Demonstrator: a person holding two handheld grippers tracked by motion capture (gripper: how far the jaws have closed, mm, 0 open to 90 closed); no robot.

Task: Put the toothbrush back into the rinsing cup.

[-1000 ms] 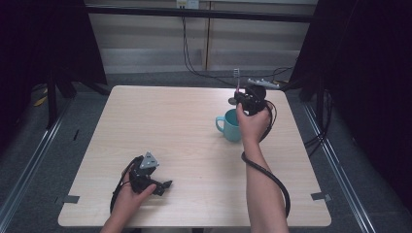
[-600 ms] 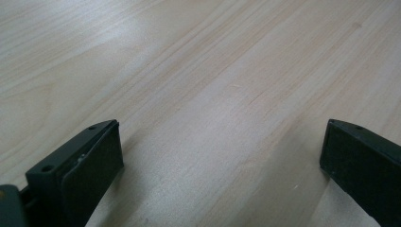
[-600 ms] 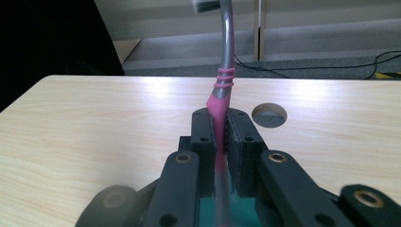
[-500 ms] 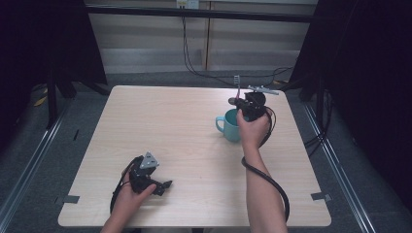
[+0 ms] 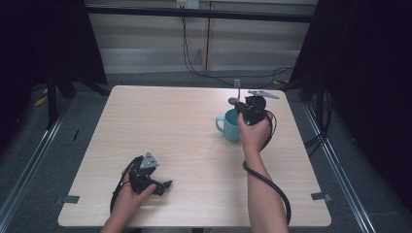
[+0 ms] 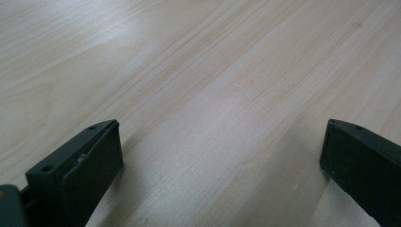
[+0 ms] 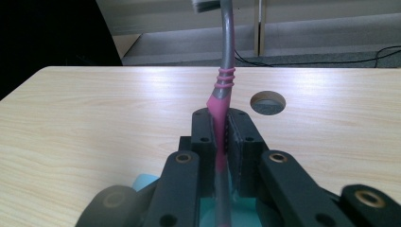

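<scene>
A person sits at the near side of a light wooden table (image 5: 184, 126) and holds 1 gripper in each hand. The right gripper (image 5: 239, 103) is raised above the far right part of the table, directly over a teal mug (image 5: 229, 126) that stands there with its handle turned to the left. Its 2 jaws are pressed together on a toothbrush (image 7: 222, 90), which they grasp at the pink part of the handle. From the right gripper view the grey neck of the toothbrush rises up from the jaws and bends a little to the left near the top, where the head is cut by the edge of the picture, so the bristles cannot be judged well. The lower end of the handle goes down between the jaws toward the inside of the mug (image 7: 142, 182), but it is blurred and probably does not touch the bottom; this cannot be told for sure. Behind the jaws, on the right, there is a round hole (image 7: 268, 102) in the table top. The left gripper (image 5: 165, 185) lies low on the near left part of the table, well apart from the mug, with the hand (image 5: 128, 196) around it. In the left gripper view its 2 jaws stand wide apart with bare wood between them, so it is released and grasps nothing.
</scene>
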